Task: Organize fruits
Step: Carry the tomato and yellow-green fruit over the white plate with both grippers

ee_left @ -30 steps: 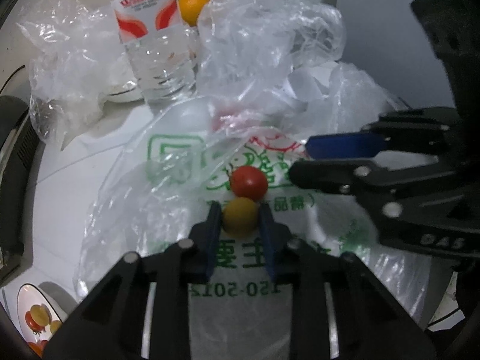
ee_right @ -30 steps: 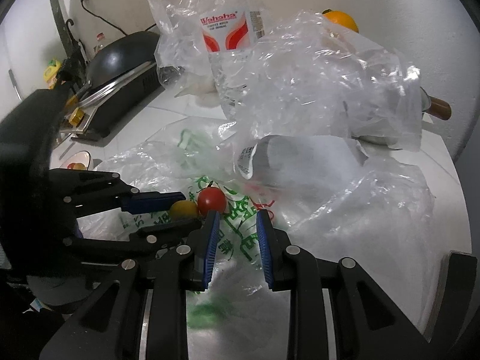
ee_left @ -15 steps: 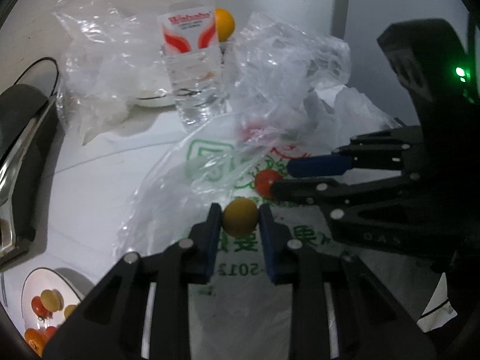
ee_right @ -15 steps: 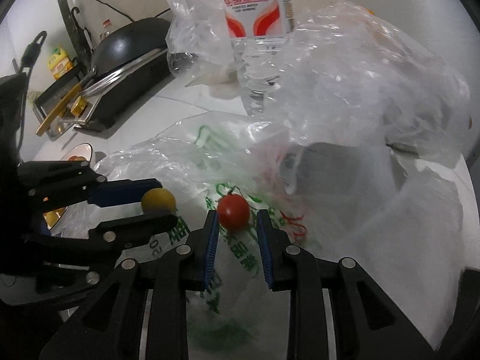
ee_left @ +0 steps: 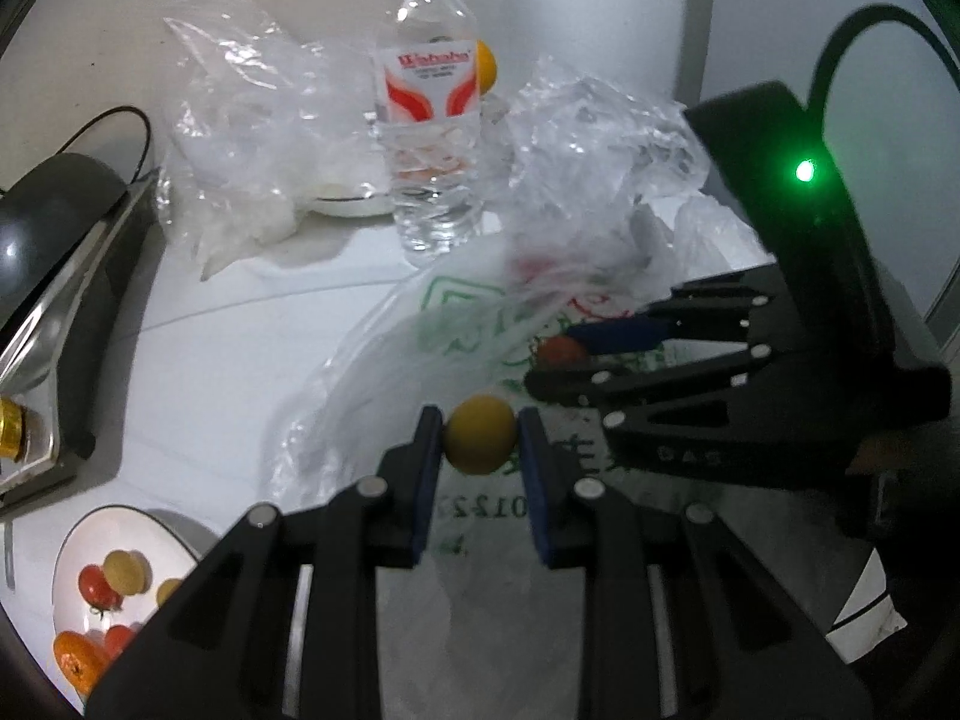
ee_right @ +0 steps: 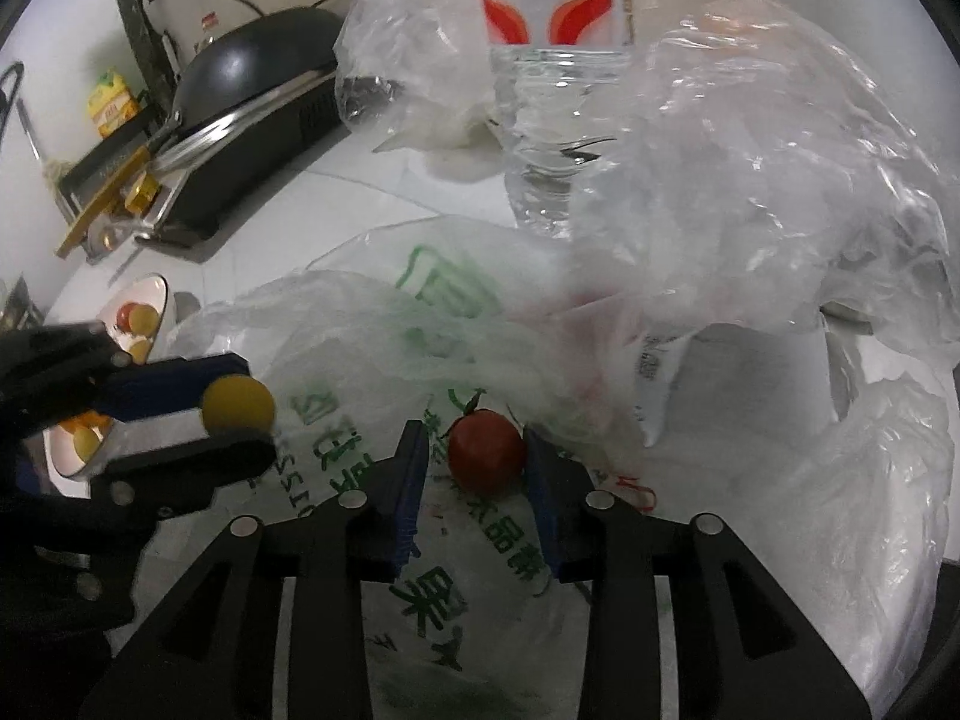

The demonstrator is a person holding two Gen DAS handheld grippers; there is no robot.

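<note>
White counter point(ee_left: 198, 360) strewn with plastic bags, left gripper point(ee_left: 480, 444) clamped on yellow tomato point(ee_left: 480, 441) over printed bag point(ee_right: 420, 360), right gripper point(ee_right: 477, 459) jaws just widened around red tomato point(ee_right: 486, 459), seemingly barely touching, fruit plate point(ee_left: 78, 546) at the counter's near-left edge.

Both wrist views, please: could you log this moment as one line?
left gripper shut on yellow tomato | right gripper jaws just opening, red tomato between, not clamped | plate holds fruit
</note>
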